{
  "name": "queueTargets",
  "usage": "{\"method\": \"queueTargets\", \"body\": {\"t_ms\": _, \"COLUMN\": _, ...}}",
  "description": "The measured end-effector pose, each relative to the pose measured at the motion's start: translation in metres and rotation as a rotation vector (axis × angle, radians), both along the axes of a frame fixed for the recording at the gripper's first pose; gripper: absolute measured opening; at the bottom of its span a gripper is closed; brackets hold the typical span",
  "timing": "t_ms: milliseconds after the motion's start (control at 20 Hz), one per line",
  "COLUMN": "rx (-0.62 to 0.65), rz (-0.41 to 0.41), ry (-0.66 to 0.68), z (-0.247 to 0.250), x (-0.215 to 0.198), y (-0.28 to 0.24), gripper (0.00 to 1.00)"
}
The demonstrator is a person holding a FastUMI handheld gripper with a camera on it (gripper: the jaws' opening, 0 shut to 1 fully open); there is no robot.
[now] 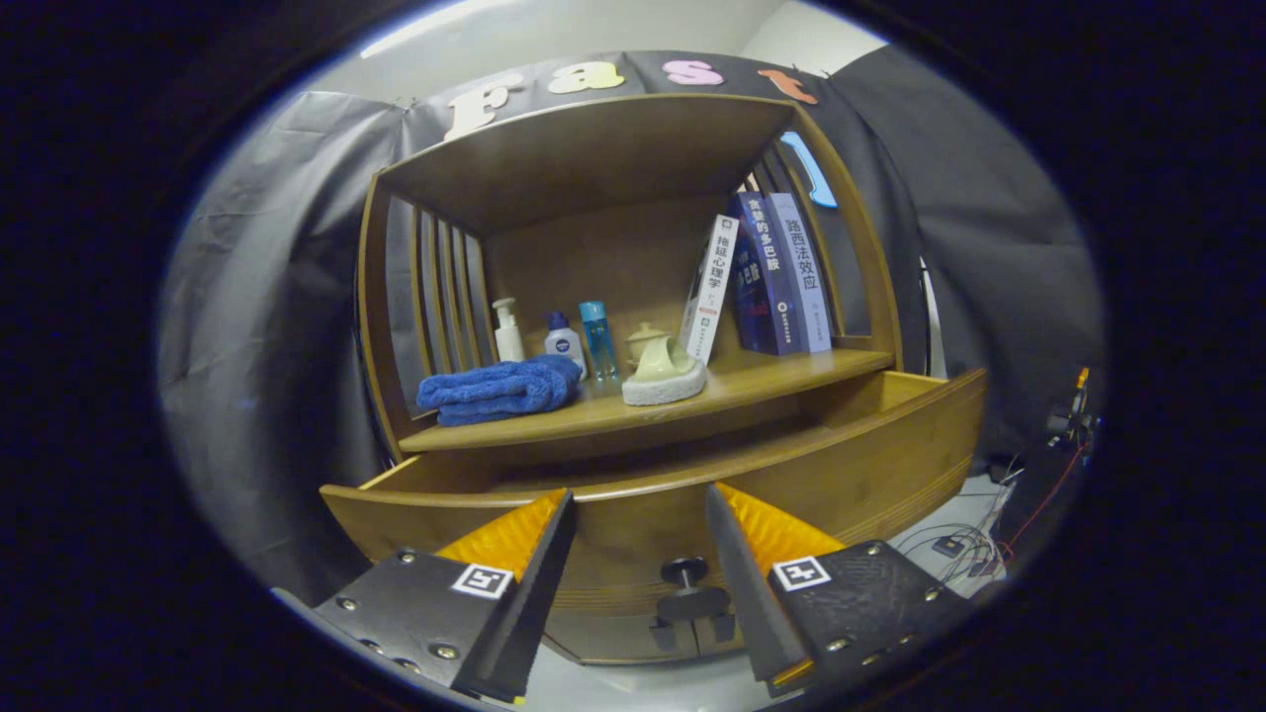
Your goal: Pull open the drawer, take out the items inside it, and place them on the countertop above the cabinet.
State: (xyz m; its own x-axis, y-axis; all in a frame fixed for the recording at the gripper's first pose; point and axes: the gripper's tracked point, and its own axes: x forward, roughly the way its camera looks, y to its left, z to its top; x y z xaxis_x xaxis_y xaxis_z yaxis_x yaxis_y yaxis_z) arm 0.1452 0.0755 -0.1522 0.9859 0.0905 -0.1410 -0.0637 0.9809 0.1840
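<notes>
While drawer point(692, 494) pulled out, gripper point(638, 514) spread before its front.

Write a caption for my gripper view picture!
Open gripper faces the pulled-out wooden drawer, its dark round knob between the fingers.

My gripper point(638, 514) has two wedge-shaped fingers point(539, 583) with ridged inner pads and serrated edges. Each sits on a flat dark plate carrying a square black-and-white marker and several round screws. Fingers apart.
</notes>
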Motion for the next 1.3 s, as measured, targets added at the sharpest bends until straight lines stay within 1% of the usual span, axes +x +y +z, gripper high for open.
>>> {"method": "queueTargets", "body": {"t_ms": 200, "rx": -0.016, "rz": -0.006, "ry": 0.01, "z": -0.003, "x": 0.013, "y": 0.003, "gripper": 0.81}}
{"method": "queueTargets", "body": {"t_ms": 400, "rx": -0.002, "rz": -0.014, "ry": 0.011, "z": -0.003, "x": 0.027, "y": 0.006, "gripper": 0.81}}
{"method": "queueTargets", "body": {"t_ms": 1300, "rx": 0.025, "rz": -0.021, "ry": 0.026, "z": -0.008, "x": 0.067, "y": 0.011, "gripper": 0.8}}
